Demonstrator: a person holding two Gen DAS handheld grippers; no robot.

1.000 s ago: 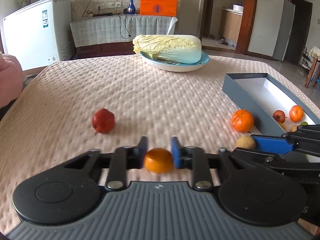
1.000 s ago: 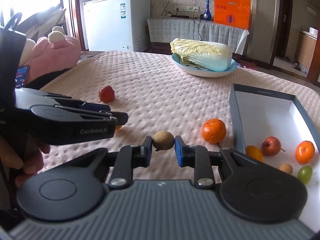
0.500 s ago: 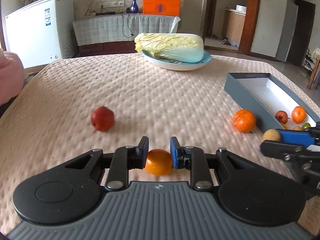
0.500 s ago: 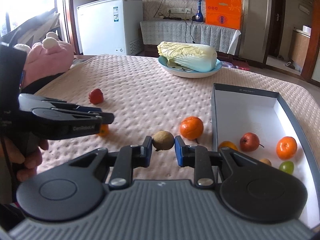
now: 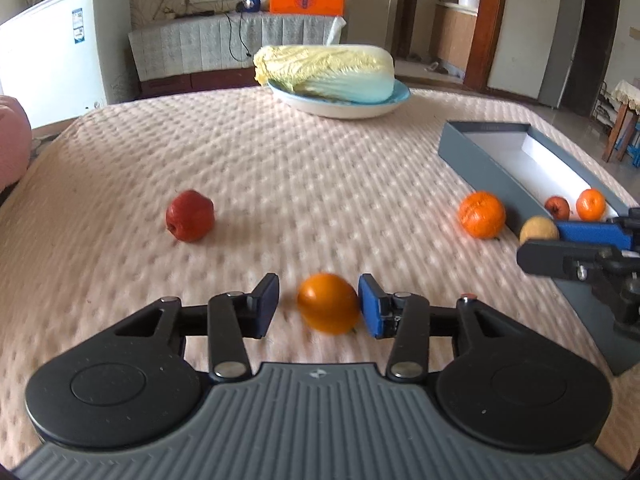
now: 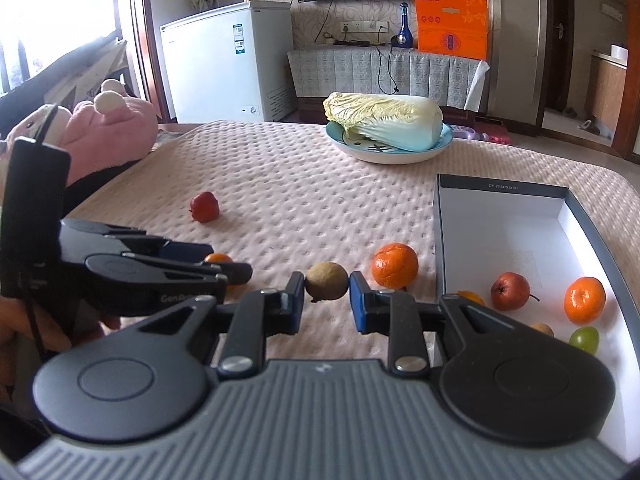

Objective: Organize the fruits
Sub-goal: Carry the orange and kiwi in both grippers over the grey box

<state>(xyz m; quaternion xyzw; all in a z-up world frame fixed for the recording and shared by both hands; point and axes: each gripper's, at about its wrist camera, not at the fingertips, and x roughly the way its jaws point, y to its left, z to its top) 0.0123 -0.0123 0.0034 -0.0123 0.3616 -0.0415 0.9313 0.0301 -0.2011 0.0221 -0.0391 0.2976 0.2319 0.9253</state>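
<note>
Currently my left tool (image 5: 318, 305) sits low over the pink quilted table (image 5: 320, 168), and its jaws have just been opening. A small orange (image 5: 328, 309) lies between them; the right pad (image 5: 370, 306) touches it, the left pad (image 5: 266, 304) stands clear, so nothing is gripped. That orange looks blurred and nearly round, so I cannot give it a long axis.

My right tool (image 6: 326, 300) is clamped on a brownish kiwi-like fruit (image 6: 327, 281), both pads pressing its sides. It is roundish, with a small dark tip pointing down.

Just right of it, a larger orange (image 6: 395, 266) rests on the table beside the grey box (image 6: 438, 216). The box's long axis runs away from me, and inside at its near end lie a red fruit (image 6: 510, 291), a tangerine (image 6: 584, 300), a green grape (image 6: 585, 339) and two partly hidden pieces.

A red apple (image 5: 190, 216) sits apart on the left. At the far edge, a napa cabbage (image 6: 384, 126) lies crosswise on a blue plate (image 6: 400, 156).
</note>
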